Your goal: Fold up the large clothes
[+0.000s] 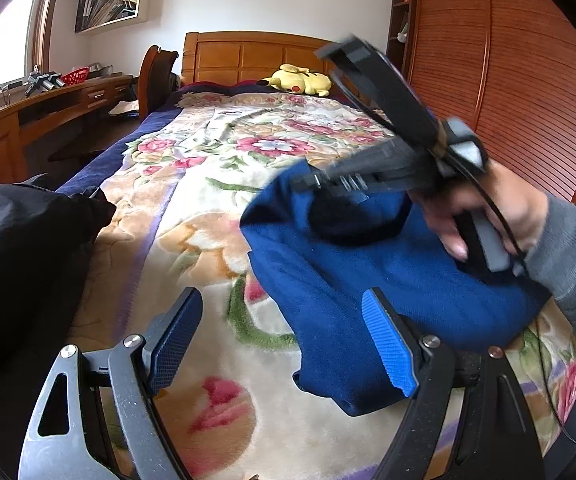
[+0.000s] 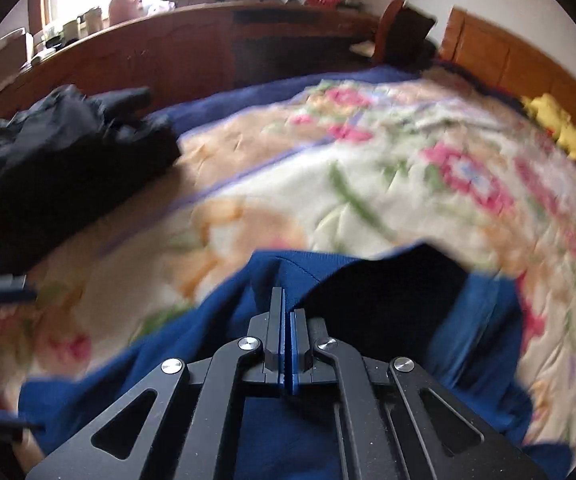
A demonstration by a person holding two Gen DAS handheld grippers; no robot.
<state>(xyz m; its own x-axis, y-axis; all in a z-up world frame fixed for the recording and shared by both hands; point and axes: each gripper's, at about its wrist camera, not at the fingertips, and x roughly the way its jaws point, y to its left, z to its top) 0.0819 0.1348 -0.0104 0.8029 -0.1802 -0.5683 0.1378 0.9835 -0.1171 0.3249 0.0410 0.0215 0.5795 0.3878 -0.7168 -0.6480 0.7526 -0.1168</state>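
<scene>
- We see a blue top (image 1: 388, 280) lying in a soft heap on the bed, on the near right part of the flower blanket (image 1: 215, 208).
- A dark hole shows in the top, like a neck or sleeve opening.
- Our right hand-held gripper (image 2: 286, 312) has its two blue pads pressed tight together, just over the blue top.
- We cannot tell if any cloth is pinched between the pads. The picture is blurry there.
- In the left view, our right hand (image 1: 488, 208) holds that gripper above the top. A grey sleeve (image 1: 572, 256) covers the arm.
- Our left hand-held gripper (image 1: 283, 344) is spread wide. Nothing is between its pads.
- Its right pad sits in front of the near edge of the blue top. Its left pad is over the bare blanket.
- A black heap of clothes (image 1: 19, 256) lies on the left side of the bed, well apart from the blue top.
- A yellow soft toy (image 1: 300, 80) lies at the far end, by the wooden headboard (image 1: 247, 56).
- A long wooden surface (image 1: 47, 108) runs along the left wall, with a chair (image 1: 155, 76) beside it.
- A brown wardrobe (image 1: 508, 80) stands on the right.
</scene>
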